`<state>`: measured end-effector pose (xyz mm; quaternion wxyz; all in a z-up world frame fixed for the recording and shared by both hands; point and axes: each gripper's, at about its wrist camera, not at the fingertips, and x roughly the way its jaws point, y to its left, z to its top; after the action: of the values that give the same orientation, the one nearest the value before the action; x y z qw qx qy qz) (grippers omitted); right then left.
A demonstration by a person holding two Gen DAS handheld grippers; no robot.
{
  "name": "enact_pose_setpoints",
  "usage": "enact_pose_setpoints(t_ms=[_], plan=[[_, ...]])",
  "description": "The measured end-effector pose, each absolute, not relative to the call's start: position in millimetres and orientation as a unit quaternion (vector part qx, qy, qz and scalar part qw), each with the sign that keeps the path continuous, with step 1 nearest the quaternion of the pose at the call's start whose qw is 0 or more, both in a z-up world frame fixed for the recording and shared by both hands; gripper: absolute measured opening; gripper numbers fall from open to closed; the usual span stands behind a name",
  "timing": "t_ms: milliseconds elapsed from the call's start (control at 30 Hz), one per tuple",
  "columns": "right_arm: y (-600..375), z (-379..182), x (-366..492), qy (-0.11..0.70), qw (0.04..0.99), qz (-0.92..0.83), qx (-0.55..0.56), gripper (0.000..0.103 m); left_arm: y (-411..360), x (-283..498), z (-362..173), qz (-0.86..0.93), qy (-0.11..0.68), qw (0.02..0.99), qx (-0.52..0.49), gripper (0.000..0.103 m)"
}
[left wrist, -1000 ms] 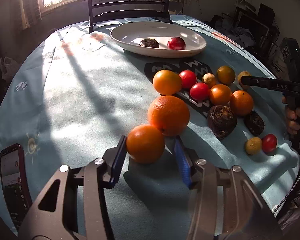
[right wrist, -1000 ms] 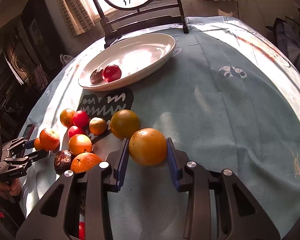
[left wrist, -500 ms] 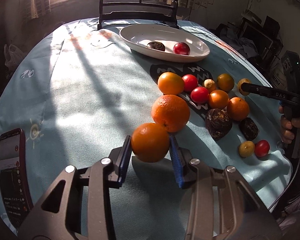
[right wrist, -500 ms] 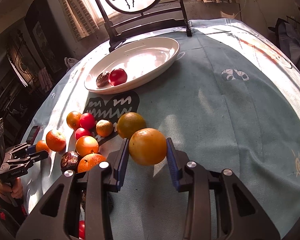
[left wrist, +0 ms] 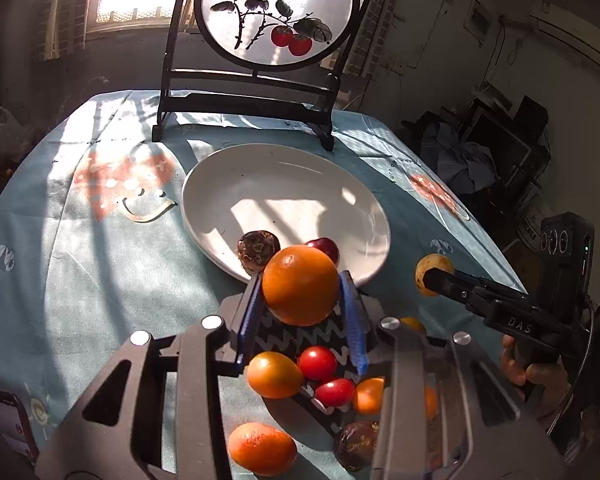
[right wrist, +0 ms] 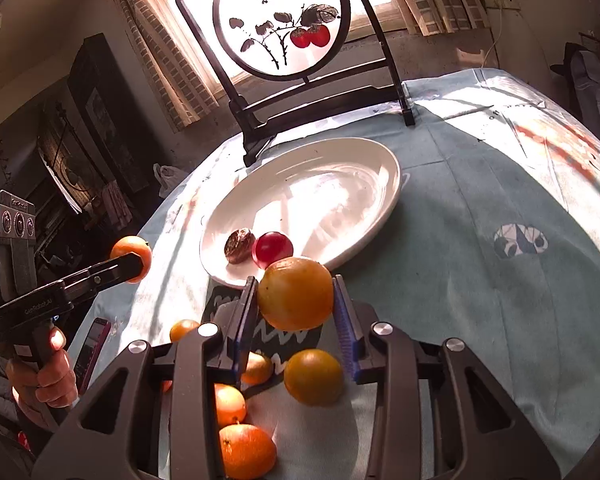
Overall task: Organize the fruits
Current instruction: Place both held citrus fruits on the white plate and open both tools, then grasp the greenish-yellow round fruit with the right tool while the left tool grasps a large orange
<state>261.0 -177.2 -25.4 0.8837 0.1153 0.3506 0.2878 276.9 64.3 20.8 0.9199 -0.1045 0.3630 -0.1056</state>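
Note:
My left gripper (left wrist: 302, 292) is shut on an orange (left wrist: 300, 285) and holds it in the air just before the near rim of the white oval plate (left wrist: 284, 184). My right gripper (right wrist: 294, 298) is shut on a yellow-orange fruit (right wrist: 295, 293), also lifted near the plate's (right wrist: 340, 168) rim. The plate holds a dark brown fruit (left wrist: 258, 249) and a red fruit (left wrist: 325, 247). Several oranges and red fruits (left wrist: 274, 374) lie on the cloth below the grippers. The right gripper also shows in the left wrist view (left wrist: 434, 276), the left gripper in the right wrist view (right wrist: 134, 260).
A round painted screen on a black stand (left wrist: 276, 16) stands behind the plate. A phone (left wrist: 10, 420) lies at the table's near left edge. The table has a pale blue cloth (left wrist: 80, 240). Dark furniture and clutter surround the table.
Both grippers have lifted their fruits off the cloth and moved forward to the plate's near rim. The loose fruits now lie below and behind the fingers.

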Motion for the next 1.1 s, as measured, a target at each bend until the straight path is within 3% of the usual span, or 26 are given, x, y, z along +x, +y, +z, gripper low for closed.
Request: enact_pose_setpoints(t_ms=[267,533,567,600,633,733,900,1100], plan=[[-146,-28,322,0.358,0.888,0.273,0.089,0.037,76,355,0,-0.056,0.398,0.91,-0.102,0.038],[-130,-43,355,0.386,0.879,0.271,0.067,0.038,83,385,-28,-0.035,0.439,0.893,-0.097,0.039],[-129,-43,357,0.39,0.879,0.268,0.063,0.04,83,385,-28,-0.029,0.441,0.892,-0.097,0.041],[-128,-43,357,0.394,0.878,0.266,0.058,0.044,84,384,-26,-0.023,0.44,0.892,-0.098,0.063],[-128,-41,355,0.393,0.879,0.264,0.057,0.051,85,380,-21,-0.025,0.43,0.897,-0.102,0.077],[-135,-27,342,0.374,0.883,0.278,0.062,0.051,86,359,1,-0.016,0.4,0.911,-0.101,0.093],[-146,-19,307,0.366,0.885,0.285,0.046,0.051,86,308,22,-0.014,0.358,0.93,-0.079,0.1],[-154,-37,260,0.38,0.881,0.28,0.01,0.051,92,264,2,0.016,0.361,0.931,-0.053,0.101]])
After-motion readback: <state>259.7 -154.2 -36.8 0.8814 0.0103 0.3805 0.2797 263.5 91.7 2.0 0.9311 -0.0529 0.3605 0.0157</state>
